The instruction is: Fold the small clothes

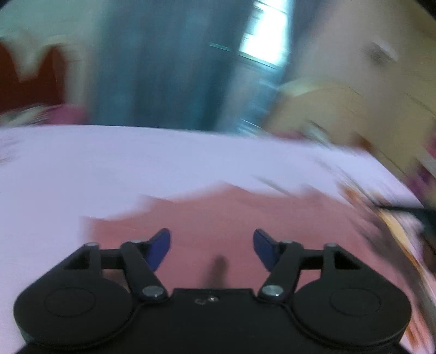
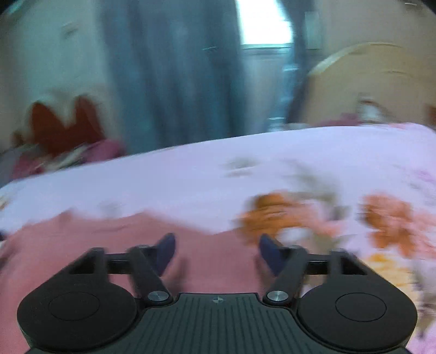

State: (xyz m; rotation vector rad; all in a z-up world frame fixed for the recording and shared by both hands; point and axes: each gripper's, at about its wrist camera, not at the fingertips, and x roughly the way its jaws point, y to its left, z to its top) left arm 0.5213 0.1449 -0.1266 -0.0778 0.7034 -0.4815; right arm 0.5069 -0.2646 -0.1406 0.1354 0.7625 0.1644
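A pink garment (image 1: pixel 245 215) lies spread on a pale lilac bedsheet (image 1: pixel 109 163). Both views are blurred by motion. My left gripper (image 1: pixel 212 249) is open and empty, its blue fingertips (image 1: pixel 160 245) held just above the garment's near part. In the right wrist view the same pink garment (image 2: pixel 109 245) fills the lower left. My right gripper (image 2: pixel 216 252) is open and empty above the garment's right edge.
The sheet has an orange flower print (image 2: pixel 387 217) on the right. A wooden headboard (image 2: pixel 368 89) stands at the back right. Blue-grey curtains (image 2: pixel 174 76) and a bright window (image 2: pixel 264 21) are behind the bed. A red and cream shape (image 2: pixel 65 119) sits at the far left.
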